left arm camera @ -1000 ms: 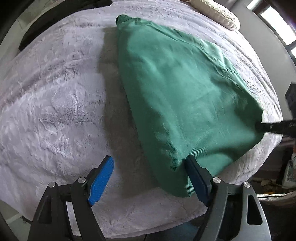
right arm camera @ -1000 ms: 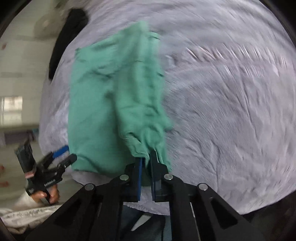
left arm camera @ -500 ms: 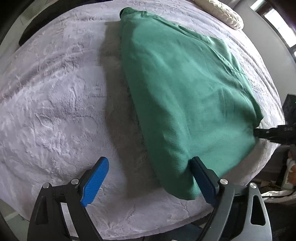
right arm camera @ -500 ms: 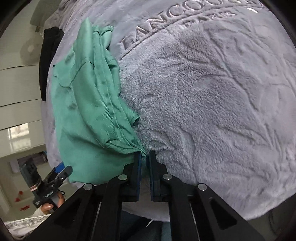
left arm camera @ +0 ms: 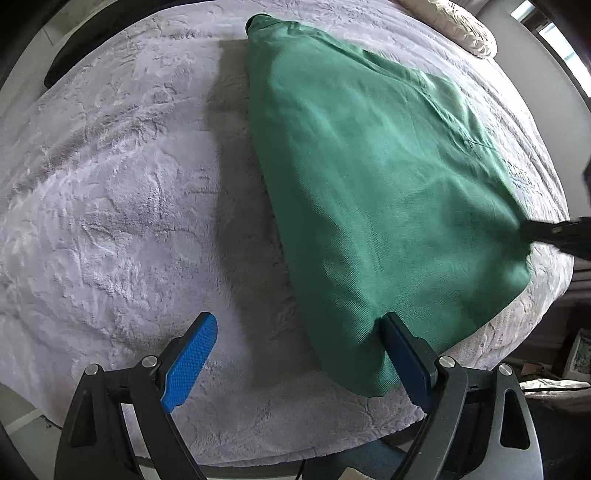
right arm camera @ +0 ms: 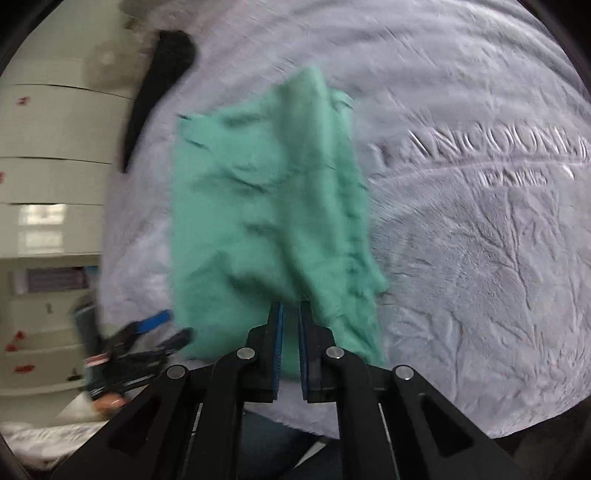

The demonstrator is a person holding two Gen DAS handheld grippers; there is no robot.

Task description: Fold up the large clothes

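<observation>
A large green garment lies on a pale grey fleece blanket, stretching from the near edge to the far side. My left gripper is open; its right finger touches the garment's near corner and its left finger hangs over bare blanket. My right gripper is shut on the garment's near edge and holds it lifted. The right gripper shows in the left wrist view at the garment's right corner. The left gripper shows in the right wrist view, blurred.
The blanket covers a bed and bears raised lettering. A dark item lies at the blanket's far edge. A pale pillow sits at the far right. White drawers stand beyond the bed.
My right gripper has swung with the garment's edge, drawing it up and spreading the cloth wider. My left gripper stays open at the near corner, shifted slightly.
</observation>
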